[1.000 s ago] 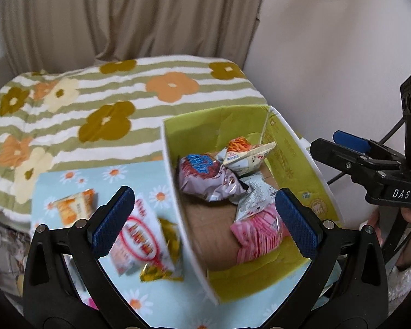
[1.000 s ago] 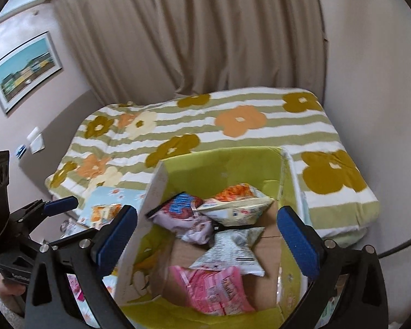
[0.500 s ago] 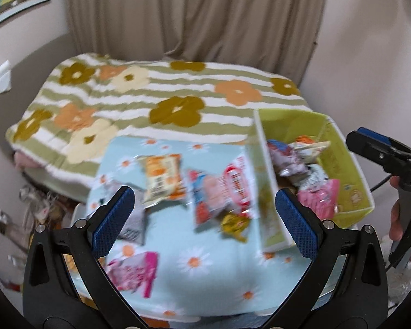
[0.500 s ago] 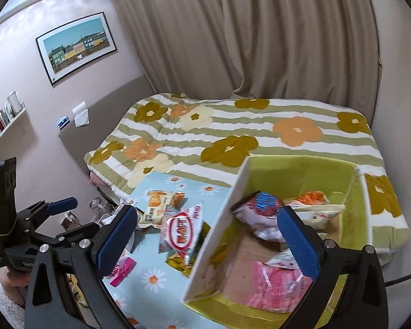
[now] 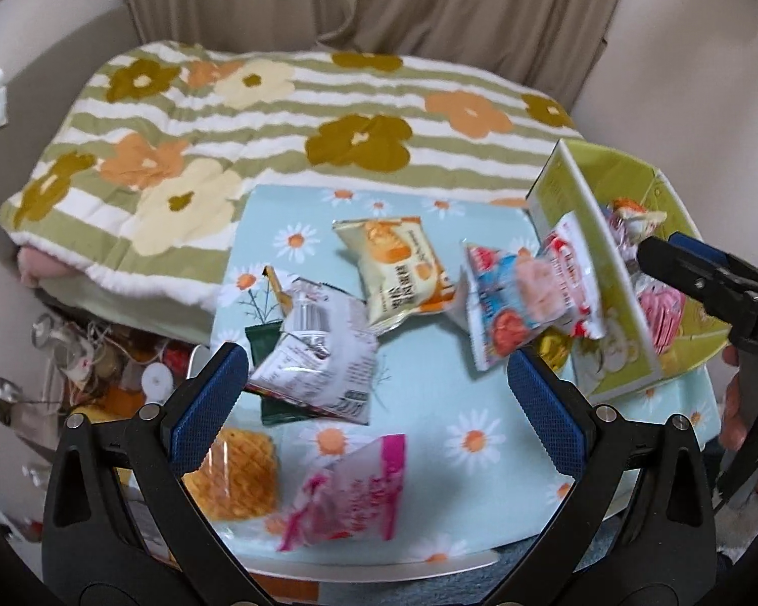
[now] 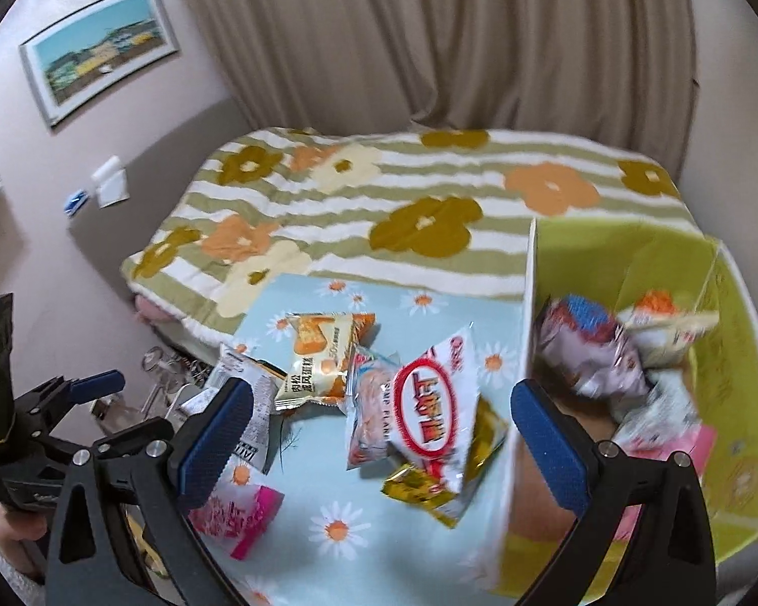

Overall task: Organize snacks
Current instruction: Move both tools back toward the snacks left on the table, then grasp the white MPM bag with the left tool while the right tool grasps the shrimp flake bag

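Note:
Several snack packets lie on a light-blue daisy-print table: a white and grey packet, a yellow cake packet, a red and white packet, a pink packet and an orange waffle snack. A yellow-green box at the right holds several packets. My left gripper is open and empty above the near packets. My right gripper is open and empty over the red and white packet, beside the box.
A bed with a striped flower blanket lies beyond the table. Clutter sits on the floor left of the table. Curtains hang behind, and a picture is on the left wall.
Both grippers have swung left, away from the box and over the loose packets on the table. Both stayed open and empty.

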